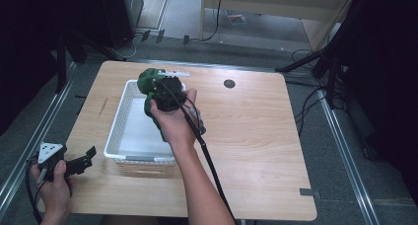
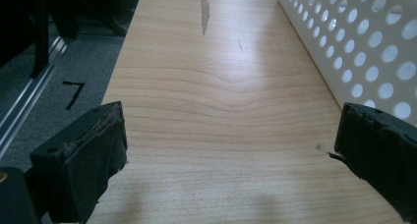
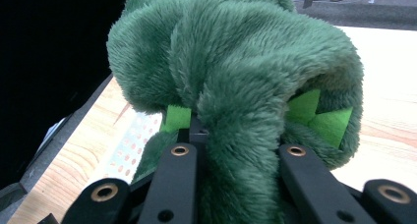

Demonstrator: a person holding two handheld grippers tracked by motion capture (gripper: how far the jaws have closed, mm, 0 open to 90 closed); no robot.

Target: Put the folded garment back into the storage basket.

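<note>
Right gripper (image 1: 156,82): jaws clamped on the green plush toy (image 3: 236,81), over the far end of the white basket (image 1: 123,117).
Toy: bulges beyond the jaws, held above the desk (image 1: 246,136).
Left gripper (image 1: 81,162): jaws wide, nothing between, near the desk's front left corner.

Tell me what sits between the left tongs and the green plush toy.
In the high view, the white perforated basket lies between the left tongs and the green plush toy, which the right tongs hold above its far end.
</note>
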